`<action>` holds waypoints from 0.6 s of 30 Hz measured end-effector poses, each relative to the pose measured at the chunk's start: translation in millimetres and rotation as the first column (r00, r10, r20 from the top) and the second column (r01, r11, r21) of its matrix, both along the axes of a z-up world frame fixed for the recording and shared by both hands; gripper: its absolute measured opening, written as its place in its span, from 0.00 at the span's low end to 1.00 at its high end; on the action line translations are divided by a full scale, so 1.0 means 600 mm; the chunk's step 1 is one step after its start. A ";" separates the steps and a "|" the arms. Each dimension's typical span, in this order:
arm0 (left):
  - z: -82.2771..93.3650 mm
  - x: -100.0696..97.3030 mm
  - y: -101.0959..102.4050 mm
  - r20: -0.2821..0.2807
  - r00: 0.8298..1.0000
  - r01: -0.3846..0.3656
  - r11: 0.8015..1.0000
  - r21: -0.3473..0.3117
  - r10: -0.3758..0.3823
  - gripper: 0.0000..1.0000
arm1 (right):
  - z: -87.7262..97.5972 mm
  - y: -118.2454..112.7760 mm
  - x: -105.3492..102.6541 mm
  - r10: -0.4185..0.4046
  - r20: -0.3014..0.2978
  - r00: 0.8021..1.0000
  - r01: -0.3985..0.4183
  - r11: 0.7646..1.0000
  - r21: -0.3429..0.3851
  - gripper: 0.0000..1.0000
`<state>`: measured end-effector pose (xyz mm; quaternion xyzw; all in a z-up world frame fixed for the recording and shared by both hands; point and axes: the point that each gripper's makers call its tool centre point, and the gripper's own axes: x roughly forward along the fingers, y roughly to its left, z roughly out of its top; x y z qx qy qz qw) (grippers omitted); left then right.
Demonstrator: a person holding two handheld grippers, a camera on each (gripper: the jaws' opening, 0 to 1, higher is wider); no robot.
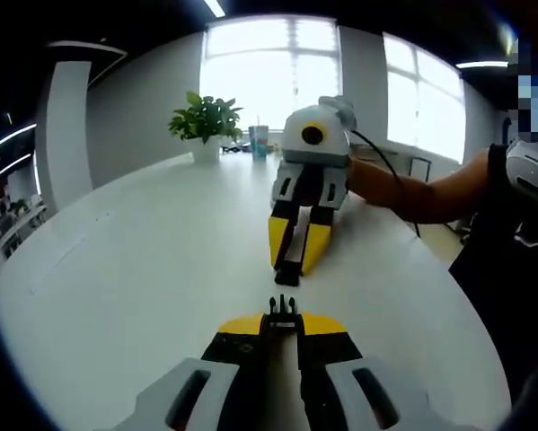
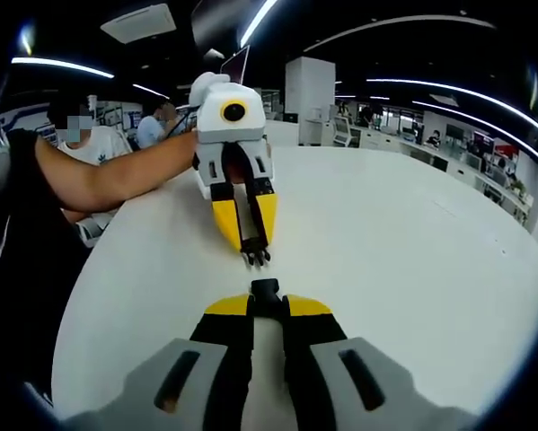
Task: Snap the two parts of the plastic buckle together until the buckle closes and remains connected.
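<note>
My left gripper (image 1: 283,328) is shut on the pronged half of the black buckle (image 1: 283,309), prongs pointing forward. Facing it across a small gap, my right gripper (image 1: 291,259) is shut on the socket half (image 1: 287,277). In the right gripper view the right gripper (image 2: 265,307) holds the socket half (image 2: 265,288) at its tips. Opposite it, the left gripper (image 2: 249,235) holds the pronged half (image 2: 255,258). The two halves are roughly in line and apart, low over the white table (image 1: 134,260).
A potted plant (image 1: 206,121) and a cup (image 1: 259,140) stand at the table's far edge by the windows. A person's forearm (image 1: 412,193) reaches in from the right. Other people sit beyond the table (image 2: 152,126). The tabletop (image 2: 394,233) spreads wide around both grippers.
</note>
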<state>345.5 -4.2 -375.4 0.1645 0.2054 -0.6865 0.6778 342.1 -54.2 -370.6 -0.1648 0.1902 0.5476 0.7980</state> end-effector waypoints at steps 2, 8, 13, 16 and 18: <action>0.000 -0.001 0.000 0.001 1.000 -0.001 1.000 0.000 0.001 0.10 | 0.000 0.000 0.001 0.004 0.000 1.000 -0.004 1.000 0.000 0.10; -0.002 -0.006 -0.005 -0.004 1.000 0.012 1.000 0.001 -0.012 0.10 | -0.001 0.004 -0.002 0.014 -0.003 1.000 -0.014 1.000 0.004 0.10; -0.005 -0.009 -0.007 -0.007 1.000 0.017 1.000 0.007 -0.017 0.10 | -0.001 0.007 -0.007 0.016 -0.007 1.000 -0.016 1.000 0.008 0.10; -0.004 -0.013 -0.009 -0.019 0.999 0.026 1.000 0.000 -0.026 0.10 | 0.000 0.008 -0.003 0.019 -0.007 1.000 -0.019 1.000 0.010 0.10; -0.005 -0.013 -0.009 -0.016 1.000 0.026 1.000 0.003 -0.025 0.10 | 0.000 0.009 -0.004 0.022 -0.008 1.000 -0.021 1.000 0.011 0.10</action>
